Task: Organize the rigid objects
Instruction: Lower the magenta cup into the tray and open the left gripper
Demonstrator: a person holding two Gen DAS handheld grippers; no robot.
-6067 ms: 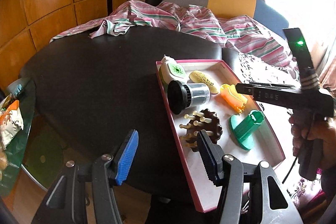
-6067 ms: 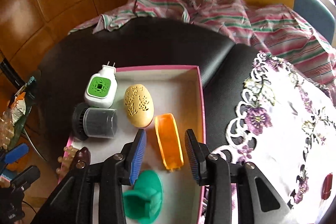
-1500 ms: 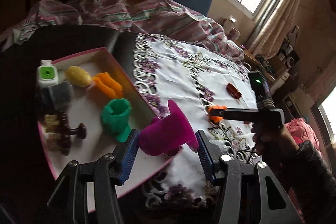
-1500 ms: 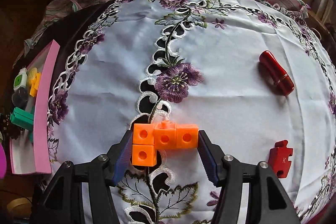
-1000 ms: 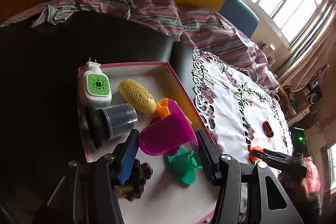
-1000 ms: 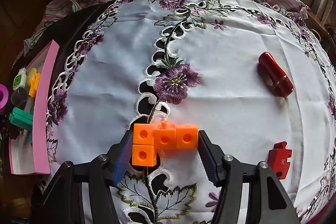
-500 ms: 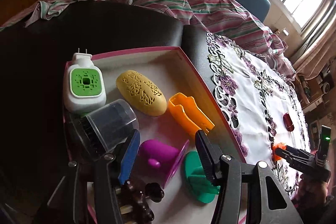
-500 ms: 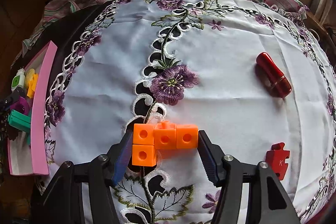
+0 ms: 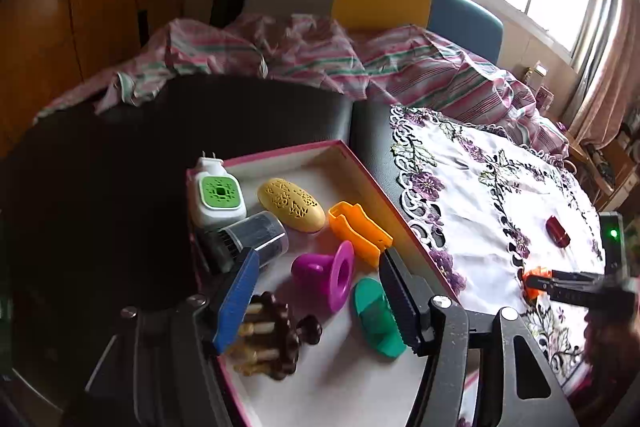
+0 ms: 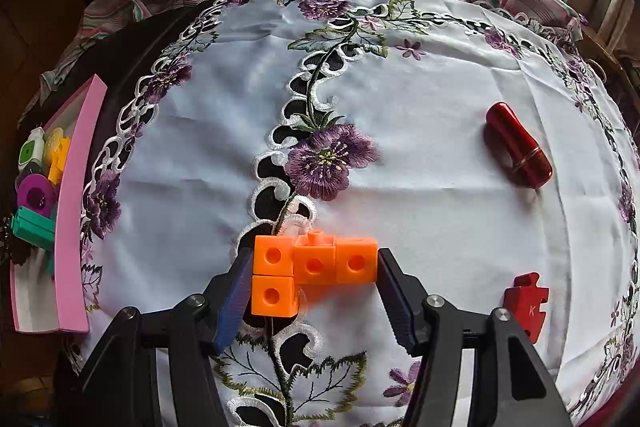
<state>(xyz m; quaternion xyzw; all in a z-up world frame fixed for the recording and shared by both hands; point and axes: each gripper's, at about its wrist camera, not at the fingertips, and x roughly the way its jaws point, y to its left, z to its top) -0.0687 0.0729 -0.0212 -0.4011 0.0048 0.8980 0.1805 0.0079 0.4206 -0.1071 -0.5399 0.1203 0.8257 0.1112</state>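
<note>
The right gripper [image 10: 314, 277] is clamped on an L-shaped cluster of four orange linking cubes [image 10: 315, 263], each face holed, over the embroidered tablecloth [image 10: 420, 99]. The left gripper [image 9: 316, 291] hangs spread above the pink-rimmed tray [image 9: 280, 153], its jaws straddling a magenta funnel-shaped piece [image 9: 328, 275] lying on its side.

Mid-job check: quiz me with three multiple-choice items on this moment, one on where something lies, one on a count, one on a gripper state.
1. Where is the magenta funnel?
A. in the pink tray
B. on the tablecloth
C. in the left gripper

2. How many cubes make up the orange block piece?
A. two
B. four
C. six

3. What is the right gripper doing?
A. open, empty
B. shut on the red capsule
C. shut on the orange block piece

Answers: 1 A, it lies on the tray floor, with open fingers either side. 2 B, three in a row plus one below. 3 C, both fingers press its ends.
</note>
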